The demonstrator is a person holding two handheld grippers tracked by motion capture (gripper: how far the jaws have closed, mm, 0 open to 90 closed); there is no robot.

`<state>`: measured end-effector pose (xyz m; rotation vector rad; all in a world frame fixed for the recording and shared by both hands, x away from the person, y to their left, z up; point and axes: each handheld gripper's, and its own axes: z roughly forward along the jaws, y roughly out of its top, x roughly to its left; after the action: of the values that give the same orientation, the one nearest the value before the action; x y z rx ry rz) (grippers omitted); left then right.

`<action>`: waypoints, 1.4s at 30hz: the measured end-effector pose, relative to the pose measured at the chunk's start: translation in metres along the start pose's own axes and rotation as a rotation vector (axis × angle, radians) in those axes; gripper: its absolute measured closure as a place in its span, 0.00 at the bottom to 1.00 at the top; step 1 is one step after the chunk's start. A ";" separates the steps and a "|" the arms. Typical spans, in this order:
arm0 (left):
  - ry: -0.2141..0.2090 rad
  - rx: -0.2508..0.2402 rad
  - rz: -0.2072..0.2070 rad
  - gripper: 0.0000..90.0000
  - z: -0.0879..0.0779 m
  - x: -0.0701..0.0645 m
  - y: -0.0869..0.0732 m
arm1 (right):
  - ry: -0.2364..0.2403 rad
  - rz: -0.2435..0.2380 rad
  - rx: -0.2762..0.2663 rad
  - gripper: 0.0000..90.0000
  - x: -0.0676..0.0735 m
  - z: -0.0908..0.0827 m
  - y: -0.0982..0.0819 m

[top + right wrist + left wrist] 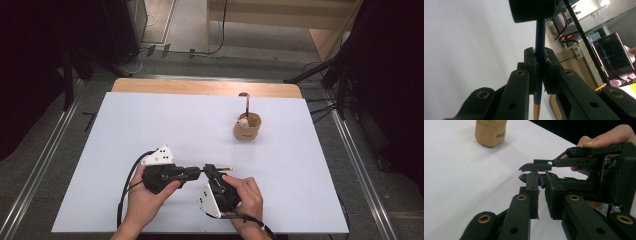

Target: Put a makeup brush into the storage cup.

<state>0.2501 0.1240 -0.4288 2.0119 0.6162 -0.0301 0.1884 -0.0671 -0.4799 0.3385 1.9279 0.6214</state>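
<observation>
High view: the left gripper [196, 172] and right gripper [212, 171] meet tip to tip at six o'clock on the table [150, 120]; the wooden cup [247, 127] stands at two o'clock.

Left gripper view: its jaws pinch the pen's dark end [541, 180], a shallow hold that could slip.

Right gripper view: its jaws clamp the pen [539, 57] mid-shaft; pulling crookedly may bend it or drop it.

The cup [247, 127] stood right of centre on the table [150, 120], above both grippers [202, 172] meeting at lower centre.
</observation>
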 end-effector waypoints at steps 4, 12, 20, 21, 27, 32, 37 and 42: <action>0.012 0.000 0.002 0.96 -0.001 0.001 -0.001 | 0.006 0.008 -0.009 0.94 -0.001 -0.001 0.000; 0.030 0.005 0.011 0.96 0.000 0.000 -0.001 | 0.018 0.021 -0.011 0.91 -0.001 0.000 -0.001; 0.055 -0.018 0.019 0.97 -0.004 0.002 -0.002 | 0.034 0.120 -0.052 0.57 -0.004 0.002 -0.003; 0.057 -0.026 0.016 0.97 -0.005 0.003 -0.002 | 0.036 0.146 -0.049 0.50 -0.005 0.003 -0.003; 0.084 -0.064 0.005 0.97 -0.012 0.010 -0.004 | 0.080 0.313 -0.069 0.31 -0.016 0.003 -0.008; 0.106 -0.099 -0.005 0.97 -0.016 0.013 -0.006 | 0.116 0.450 -0.104 0.30 -0.025 -0.003 -0.012; 0.122 -0.126 -0.011 0.97 -0.020 0.016 -0.007 | 0.169 0.625 -0.155 0.29 -0.029 -0.009 -0.014; 0.134 -0.167 -0.013 0.97 -0.023 0.018 -0.009 | 0.264 0.885 -0.137 0.26 -0.035 -0.013 -0.019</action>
<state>0.2560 0.1537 -0.4294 1.8585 0.6933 0.1449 0.1925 -0.1035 -0.4591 1.0884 1.9134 1.4175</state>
